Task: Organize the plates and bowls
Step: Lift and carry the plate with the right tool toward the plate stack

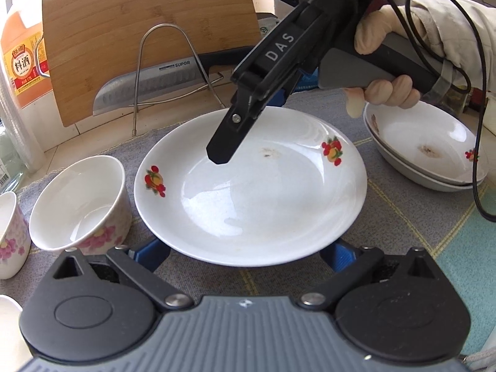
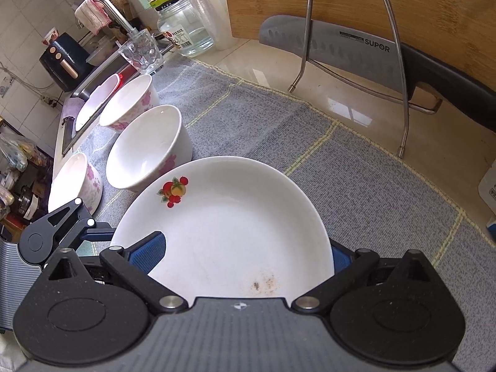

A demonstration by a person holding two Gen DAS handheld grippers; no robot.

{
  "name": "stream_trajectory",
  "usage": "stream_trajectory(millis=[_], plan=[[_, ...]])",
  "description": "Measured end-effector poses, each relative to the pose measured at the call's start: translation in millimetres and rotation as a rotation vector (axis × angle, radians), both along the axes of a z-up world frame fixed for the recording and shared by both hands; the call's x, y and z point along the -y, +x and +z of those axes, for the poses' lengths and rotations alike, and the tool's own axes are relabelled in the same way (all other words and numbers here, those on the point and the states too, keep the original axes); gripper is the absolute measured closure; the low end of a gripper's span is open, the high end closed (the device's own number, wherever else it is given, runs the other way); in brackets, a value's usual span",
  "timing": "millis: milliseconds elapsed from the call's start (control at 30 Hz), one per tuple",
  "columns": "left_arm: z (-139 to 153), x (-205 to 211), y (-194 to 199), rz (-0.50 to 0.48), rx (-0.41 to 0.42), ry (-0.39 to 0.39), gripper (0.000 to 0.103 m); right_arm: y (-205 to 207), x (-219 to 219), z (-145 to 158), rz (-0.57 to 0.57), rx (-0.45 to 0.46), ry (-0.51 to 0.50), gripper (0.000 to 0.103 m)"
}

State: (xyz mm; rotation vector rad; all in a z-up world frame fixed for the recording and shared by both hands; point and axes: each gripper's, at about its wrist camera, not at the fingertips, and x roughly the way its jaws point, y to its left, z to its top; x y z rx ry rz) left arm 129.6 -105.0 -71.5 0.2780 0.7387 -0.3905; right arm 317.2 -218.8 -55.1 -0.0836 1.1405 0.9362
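Observation:
A white plate with fruit decals (image 1: 251,192) is held above the grey mat; it also shows in the right wrist view (image 2: 229,232). My right gripper (image 1: 245,114) is shut on the plate's far rim, one finger above (image 2: 148,251) and one below. My left gripper (image 1: 248,252) is open, its blue fingers (image 1: 155,252) under the plate's near edge. White bowls with pink flowers (image 1: 80,204) stand left of the plate, also in the right wrist view (image 2: 148,148). Two stacked plates (image 1: 424,152) sit at the right.
A bamboo cutting board (image 1: 148,31) and a cleaver (image 1: 148,86) lean in a wire rack at the back. A cooking wine bottle (image 1: 21,62) stands at back left. A glass (image 2: 141,51), a jar (image 2: 186,28) and the sink (image 2: 90,93) lie beyond the bowls.

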Motion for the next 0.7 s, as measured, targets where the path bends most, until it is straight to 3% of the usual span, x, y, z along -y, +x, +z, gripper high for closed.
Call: stream_trajectory(millis=[700], plan=[[31.4,18.4,-34.0,-0.147,0.018,0.018,0.002,-65.9,41.5,28.1,-0.136,0.054,0.034,0.000]])
